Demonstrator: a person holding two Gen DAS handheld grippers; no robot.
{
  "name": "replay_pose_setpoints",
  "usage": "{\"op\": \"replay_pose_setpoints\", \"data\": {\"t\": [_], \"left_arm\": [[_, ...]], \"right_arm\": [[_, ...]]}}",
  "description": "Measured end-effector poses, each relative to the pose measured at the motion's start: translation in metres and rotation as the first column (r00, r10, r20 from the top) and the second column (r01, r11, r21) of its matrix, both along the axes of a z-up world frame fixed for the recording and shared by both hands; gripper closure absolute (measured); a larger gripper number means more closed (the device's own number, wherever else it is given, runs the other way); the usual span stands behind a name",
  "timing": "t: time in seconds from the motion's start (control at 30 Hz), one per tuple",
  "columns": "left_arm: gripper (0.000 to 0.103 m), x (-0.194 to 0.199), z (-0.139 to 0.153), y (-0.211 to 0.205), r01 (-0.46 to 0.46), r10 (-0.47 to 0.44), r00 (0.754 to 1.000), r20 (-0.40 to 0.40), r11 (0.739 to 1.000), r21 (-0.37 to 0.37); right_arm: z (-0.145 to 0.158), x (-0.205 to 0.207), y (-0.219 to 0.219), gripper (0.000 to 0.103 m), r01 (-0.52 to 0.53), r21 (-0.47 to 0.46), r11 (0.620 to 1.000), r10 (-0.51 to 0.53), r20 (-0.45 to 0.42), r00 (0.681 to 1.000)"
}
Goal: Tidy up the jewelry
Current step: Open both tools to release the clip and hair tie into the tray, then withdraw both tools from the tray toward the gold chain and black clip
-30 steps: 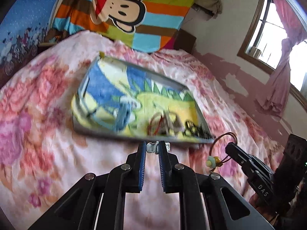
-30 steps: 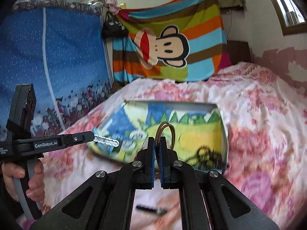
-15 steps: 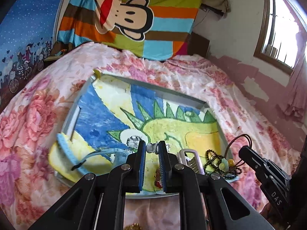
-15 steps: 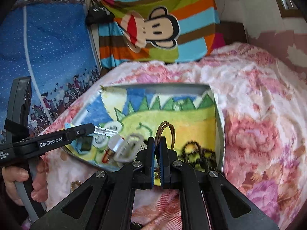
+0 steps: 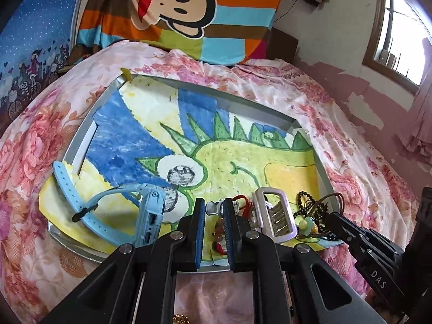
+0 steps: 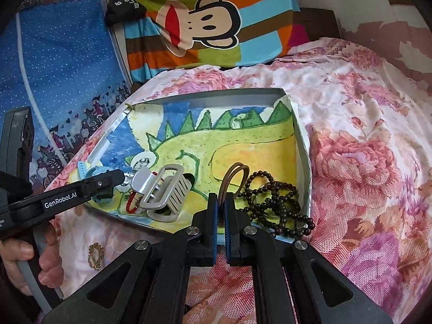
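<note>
A shallow metal tray [image 5: 81, 135] lined with a dinosaur drawing lies on the bed; it also shows in the right wrist view [image 6: 302, 145]. My left gripper [image 5: 214, 209] is shut on a small silver clip [image 5: 213, 207] and holds it over the tray's near edge. My right gripper [image 6: 220, 202] is shut on a brown hair tie [image 6: 233, 174] with a bead charm [image 5: 306, 222], over the tray's near right part. In the tray lie a blue watch [image 5: 145, 216], a silver hair claw [image 6: 162, 189], a red bead bracelet [image 5: 220, 232] and dark bead strings [image 6: 275, 205].
A gold ornament [image 6: 95, 252] lies on the floral bedspread [image 6: 364, 175] in front of the tray. A striped monkey blanket [image 5: 175, 13] hangs at the head of the bed. A blue curtain [image 6: 59, 67] stands at the left.
Both grippers have moved forward from in front of the tray to over its near part, each still holding its item. The tray now looks closer and larger.
</note>
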State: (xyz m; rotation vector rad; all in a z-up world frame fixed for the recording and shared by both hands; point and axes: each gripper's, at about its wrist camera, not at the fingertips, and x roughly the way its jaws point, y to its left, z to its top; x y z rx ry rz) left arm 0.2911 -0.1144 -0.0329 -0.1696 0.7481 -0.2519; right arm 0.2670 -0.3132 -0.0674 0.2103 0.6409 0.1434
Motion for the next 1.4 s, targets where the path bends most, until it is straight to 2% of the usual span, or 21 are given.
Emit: {"op": "replay_pose_setpoints", "data": {"t": [0.2, 0.3, 0.37, 0.47, 0.53, 0.57, 0.6, 0.67, 0.77, 0.83, 0.93, 1.0, 1.07, 1.23, 1.4], "left_arm": [[0.09, 0.001, -0.001, -0.002, -0.014, 0.015, 1.0, -0.013, 1.0, 0.018], [0.09, 0.0, 0.0, -0.003, -0.014, 0.015, 1.0, -0.016, 0.999, 0.033], [0.09, 0.001, 0.0, -0.005, -0.007, 0.008, 1.0, -0.024, 0.999, 0.038], [0.075, -0.003, 0.003, -0.006, -0.008, 0.008, 1.0, -0.015, 0.999, 0.035], [0.053, -0.006, 0.006, -0.005, -0.015, 0.015, 1.0, 0.001, 1.0, 0.024], [0.047, -0.009, 0.009, -0.004, -0.022, 0.021, 1.0, 0.014, 1.0, 0.016], [0.043, -0.013, 0.012, -0.002, -0.031, 0.031, 0.999, 0.031, 0.999, 0.007], [0.043, -0.016, 0.017, 0.0, -0.031, 0.031, 0.998, 0.047, 1.0, -0.005], [0.035, -0.024, 0.027, 0.002, -0.039, 0.039, 0.997, 0.068, 0.999, -0.002], [0.023, -0.03, 0.035, 0.004, -0.046, 0.046, 0.994, 0.096, 0.999, -0.001], [0.012, -0.044, 0.047, 0.009, -0.065, 0.065, 0.987, 0.146, 0.998, -0.001], [0.008, -0.054, 0.056, 0.013, -0.077, 0.077, 0.982, 0.173, 0.997, -0.009], [0.007, -0.063, 0.062, 0.018, -0.081, 0.082, 0.977, 0.195, 0.997, -0.015], [0.004, -0.093, 0.078, 0.026, -0.088, 0.086, 0.962, 0.258, 0.996, -0.006], [0.001, -0.131, 0.091, 0.037, -0.098, 0.093, 0.947, 0.309, 0.995, 0.002]], "right_arm": [[-0.001, 0.0, -0.003, 0.096, 0.021, -0.025, 0.999, -0.022, -0.024, 0.999], [0.001, -0.002, -0.006, 0.087, 0.032, -0.029, 0.999, -0.032, -0.022, 0.999], [0.004, -0.005, -0.008, 0.076, 0.041, -0.034, 0.999, -0.041, -0.011, 0.999], [0.011, -0.01, -0.01, 0.074, 0.053, -0.046, 0.998, -0.053, 0.012, 0.999], [0.017, -0.015, -0.011, 0.072, 0.063, -0.063, 0.996, -0.061, 0.034, 0.998], [0.02, -0.017, -0.011, 0.066, 0.068, -0.069, 0.995, -0.065, 0.046, 0.997], [0.024, -0.02, -0.012, 0.063, 0.075, -0.074, 0.994, -0.071, 0.063, 0.996], [0.032, -0.027, -0.013, 0.052, 0.087, -0.077, 0.993, -0.08, 0.094, 0.992], [0.043, -0.038, -0.015, 0.045, 0.099, -0.08, 0.992, -0.087, 0.135, 0.987], [0.05, -0.046, -0.015, 0.037, 0.104, -0.081, 0.991, -0.09, 0.162, 0.983], [0.061, -0.061, -0.012, 0.028, 0.106, -0.079, 0.991, -0.087, 0.208, 0.974], [0.069, -0.074, -0.009, 0.021, 0.1, -0.076, 0.992, -0.079, 0.243, 0.967], [0.075, -0.089, -0.005, 0.009, 0.1, -0.079, 0.992, -0.074, 0.279, 0.957], [0.087, -0.133, 0.006, 0.004, 0.098, -0.083, 0.992, -0.059, 0.385, 0.921], [0.092, -0.175, 0.015, 0.001, 0.11, -0.088, 0.99, -0.06, 0.445, 0.894]]}}
